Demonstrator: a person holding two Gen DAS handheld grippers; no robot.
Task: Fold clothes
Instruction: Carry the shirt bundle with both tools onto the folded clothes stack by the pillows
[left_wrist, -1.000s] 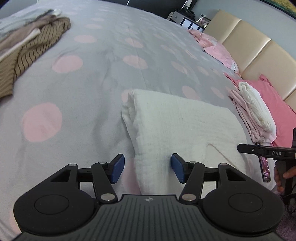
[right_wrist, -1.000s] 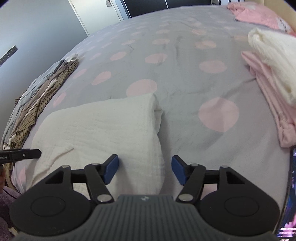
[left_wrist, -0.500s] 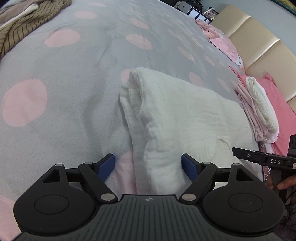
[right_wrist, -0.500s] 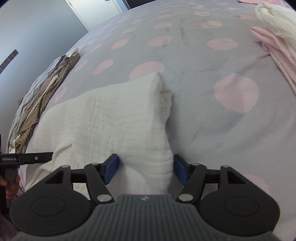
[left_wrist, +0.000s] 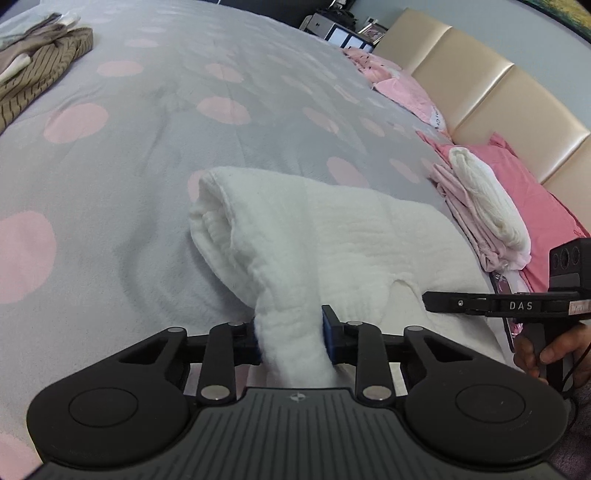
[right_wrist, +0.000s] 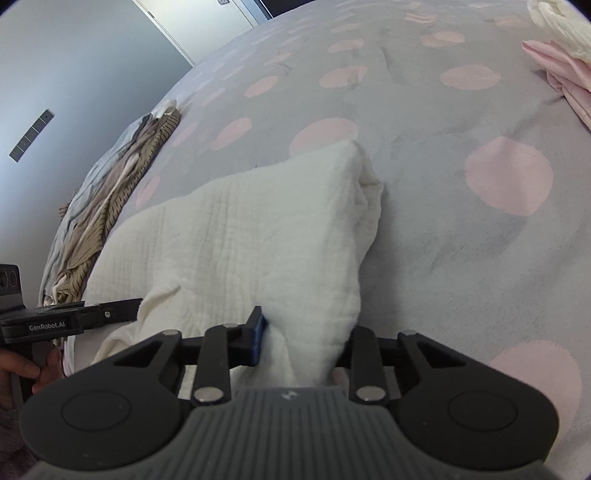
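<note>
The left tool (left_wrist: 291, 341) is closing its jaws on the near left corner of the white garment (left_wrist: 314, 240), and a bunched ridge of the cloth already sits pinched between its blue pads (left_wrist: 327, 332). The right tool (right_wrist: 303, 341) is closing in the same way on the near right corner of that garment (right_wrist: 258, 229), with a thick fold squeezed between its pads (right_wrist: 258, 332). Each tool also shows at the side of the other's view: the right tool (left_wrist: 498, 304) reaches in from the right of the left tool, held by a hand (left_wrist: 546, 350), and the left tool (right_wrist: 74, 317) reaches in from the left of the right tool, also held by a hand (right_wrist: 33, 373). Just ahead of both tools the garment, crinkled and folded into a thick rectangle, lies on the bed (left_wrist: 147, 147), pulled up a little at the two gripped corners; its far edge shows rolled layers. The bed's grey cover carries pale pink dots. Well off to the left of the tools, at the bed's edge, lies a heap of brown striped clothes (left_wrist: 40, 70) with lighter pieces mixed in. To the right, near the beige padded headboard (left_wrist: 498, 96), a small stack of folded pink and white clothes (left_wrist: 480, 206) rests against a pink pillow (left_wrist: 535, 184), well apart from the white garment.
</note>
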